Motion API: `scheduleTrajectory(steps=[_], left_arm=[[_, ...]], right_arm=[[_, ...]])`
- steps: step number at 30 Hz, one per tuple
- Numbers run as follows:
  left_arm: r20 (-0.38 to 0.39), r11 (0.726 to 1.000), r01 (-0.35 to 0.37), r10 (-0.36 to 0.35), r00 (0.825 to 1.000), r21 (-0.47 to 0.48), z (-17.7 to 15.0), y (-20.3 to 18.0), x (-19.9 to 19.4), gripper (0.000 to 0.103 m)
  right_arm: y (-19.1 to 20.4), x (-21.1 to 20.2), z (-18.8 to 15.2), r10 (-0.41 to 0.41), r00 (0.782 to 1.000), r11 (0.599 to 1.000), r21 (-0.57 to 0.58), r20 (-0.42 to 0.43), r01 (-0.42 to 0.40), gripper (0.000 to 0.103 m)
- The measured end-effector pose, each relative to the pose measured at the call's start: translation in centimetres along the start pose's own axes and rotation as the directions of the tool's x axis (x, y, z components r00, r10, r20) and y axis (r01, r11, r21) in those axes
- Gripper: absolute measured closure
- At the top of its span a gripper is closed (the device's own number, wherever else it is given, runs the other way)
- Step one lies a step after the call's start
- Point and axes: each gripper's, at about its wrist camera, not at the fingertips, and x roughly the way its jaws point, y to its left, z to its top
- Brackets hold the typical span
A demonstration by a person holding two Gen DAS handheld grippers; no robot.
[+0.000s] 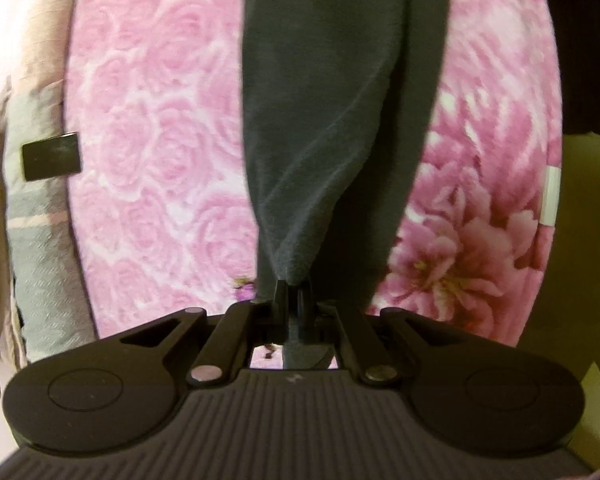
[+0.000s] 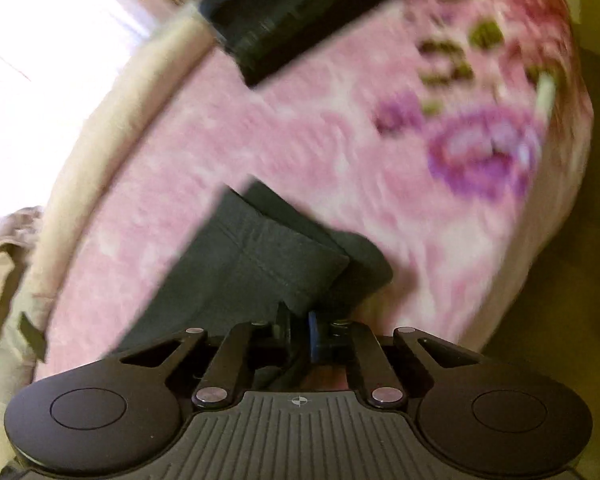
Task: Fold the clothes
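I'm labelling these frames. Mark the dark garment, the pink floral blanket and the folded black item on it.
dark garment [image 1: 324, 128], left wrist view, on its hanging middle.
pink floral blanket [image 1: 152, 128], left wrist view, on the rose-patterned part.
folded black item [image 2: 300, 20], right wrist view, on its top face.

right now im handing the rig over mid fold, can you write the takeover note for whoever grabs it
Left gripper: shut on the dark grey garment, which runs taut from its tips away over the pink floral blanket.
Right gripper: shut on a hemmed end of the same garment; this view is motion-blurred.
A folded black item lies at the blanket's far edge.
Done: both ends gripped.
Left: lay the garment on the blanket, fold it and set it aside.
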Motion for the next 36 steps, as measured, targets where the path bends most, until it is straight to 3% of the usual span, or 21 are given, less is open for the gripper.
scheduleTrajectory(steps=[2,4,7,10,16,21,22,23,27,33,34,35,36], left_arm=[[-0.003,1.0,0.008,-0.008,1.0,-0.001,-0.1,-0.3,-0.1,0.101],[-0.009,1.0,0.022,-0.022,1.0,0.013,0.0,-0.9,0.0,0.101],[-0.012,0.999,0.041,-0.041,0.999,0.007,0.3,-1.9,-0.2,0.101],[-0.02,0.999,0.047,-0.047,0.999,-0.003,0.5,-2.4,-0.3,0.101],[-0.027,0.998,0.054,-0.055,0.998,-0.015,1.2,-2.8,-0.3,0.101],[-0.028,0.999,0.037,-0.037,0.999,-0.002,1.6,-2.2,-0.3,0.101],[-0.024,1.0,0.027,-0.027,0.999,-0.004,1.5,-1.8,-0.5,0.101],[-0.023,1.0,0.012,-0.012,1.0,-0.016,1.4,-1.4,-0.7,0.101],[-0.032,0.998,-0.024,0.022,0.999,-0.05,0.6,-0.2,-1.1,0.101],[-0.03,0.999,-0.022,0.021,0.999,-0.044,0.5,-1.2,-0.4,0.101],[-0.023,0.998,-0.026,0.025,0.999,-0.06,0.2,-1.1,-0.3,0.101],[-0.017,0.997,-0.031,0.029,0.999,-0.075,0.0,-1.0,-0.2,0.101],[-0.011,0.995,-0.035,0.034,0.999,-0.091,-0.3,-1.0,0.0,0.101]], right_arm=[[0.0,-0.2,0.2,-0.005,1.0,1.0,-0.015,-0.006,0.005,0.097],[-0.8,1.3,-0.3,-0.048,0.997,0.998,-0.037,-0.06,0.046,0.097],[-2.7,3.8,-0.7,-0.083,0.983,0.996,0.029,-0.161,0.089,0.096],[-1.7,2.8,-0.6,-0.089,0.988,0.996,-0.012,-0.127,0.089,0.087],[0.4,1.3,-0.6,-0.109,0.993,0.99,-0.092,-0.054,0.104,0.087],[-0.7,2.6,0.3,-0.082,0.994,0.996,-0.032,-0.072,0.08,0.088],[-0.8,2.6,0.5,-0.09,0.993,0.996,-0.03,-0.076,0.088,0.093],[-0.8,2.0,1.0,-0.079,0.995,0.996,-0.032,-0.067,0.077,0.098],[-0.7,0.8,2.0,-0.069,0.996,0.995,-0.079,-0.049,0.065,0.098],[-2.0,3.9,0.8,-0.13,0.983,0.991,-0.05,-0.13,0.125,0.097],[-1.6,3.6,0.6,-0.134,0.983,0.99,-0.058,-0.126,0.128,0.095],[-1.3,3.4,0.5,-0.138,0.983,0.989,-0.066,-0.121,0.131,0.077],[-0.9,3.0,0.3,-0.142,0.983,0.988,-0.074,-0.115,0.134,0.066]])
